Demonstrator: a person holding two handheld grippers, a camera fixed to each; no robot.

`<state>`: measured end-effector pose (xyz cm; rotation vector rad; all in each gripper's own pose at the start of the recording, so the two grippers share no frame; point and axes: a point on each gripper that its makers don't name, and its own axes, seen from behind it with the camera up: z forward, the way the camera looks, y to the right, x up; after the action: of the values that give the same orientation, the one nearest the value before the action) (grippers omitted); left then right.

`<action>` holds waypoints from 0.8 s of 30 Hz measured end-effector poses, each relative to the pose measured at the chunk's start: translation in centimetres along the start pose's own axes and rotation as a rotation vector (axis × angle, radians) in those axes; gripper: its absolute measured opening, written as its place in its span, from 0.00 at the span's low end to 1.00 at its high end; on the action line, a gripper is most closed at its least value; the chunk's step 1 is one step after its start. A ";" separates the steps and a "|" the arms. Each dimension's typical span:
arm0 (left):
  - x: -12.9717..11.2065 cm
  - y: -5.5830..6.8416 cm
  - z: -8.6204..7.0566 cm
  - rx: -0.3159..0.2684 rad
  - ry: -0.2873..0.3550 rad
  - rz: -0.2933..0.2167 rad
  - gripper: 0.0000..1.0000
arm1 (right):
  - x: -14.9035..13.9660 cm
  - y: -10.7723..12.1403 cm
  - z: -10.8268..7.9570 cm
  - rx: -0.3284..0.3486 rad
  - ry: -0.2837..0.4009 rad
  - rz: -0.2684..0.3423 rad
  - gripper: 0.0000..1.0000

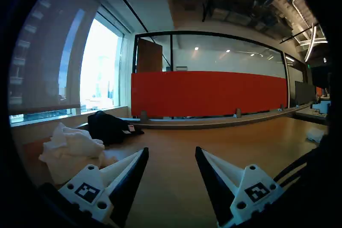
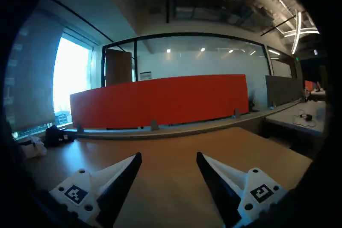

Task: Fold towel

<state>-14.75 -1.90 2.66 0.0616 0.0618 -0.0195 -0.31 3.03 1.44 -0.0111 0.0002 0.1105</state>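
A crumpled white towel (image 1: 70,146) lies in a heap on the wooden table (image 1: 222,142) at the left of the left gripper view, just left of my left gripper's fingers. My left gripper (image 1: 171,150) is open above bare tabletop, nothing between its fingers. In the right gripper view the same white towel (image 2: 34,147) shows small at the far left edge. My right gripper (image 2: 169,155) is open too, over the bare wooden table (image 2: 184,151), well away from the towel.
A black bag (image 1: 109,127) sits behind the towel, also the black bag (image 2: 55,136) far left in the right gripper view. A red divider panel (image 1: 209,93) runs along the table's far edge. Another white cloth (image 1: 315,134) lies at the right. A grey side desk (image 2: 299,119) stands right.
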 end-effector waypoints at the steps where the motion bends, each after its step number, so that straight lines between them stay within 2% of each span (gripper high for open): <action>1: 0.0 0.0 0.0 0.000 0.000 0.000 0.80 | -0.4 0.0 0.0 0.001 0.000 0.000 1.00; 12: 0.0 0.1 0.0 0.000 0.000 0.000 0.80 | -3.1 0.5 0.3 -0.008 -0.007 -0.005 1.00; 24: 0.0 0.1 0.0 0.000 0.000 0.000 0.80 | -2.9 -0.3 -0.6 0.005 0.018 -0.040 1.00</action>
<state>-14.79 -1.83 2.68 0.0616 0.0619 -0.0194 -3.15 2.38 0.82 -0.0076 0.0185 0.0704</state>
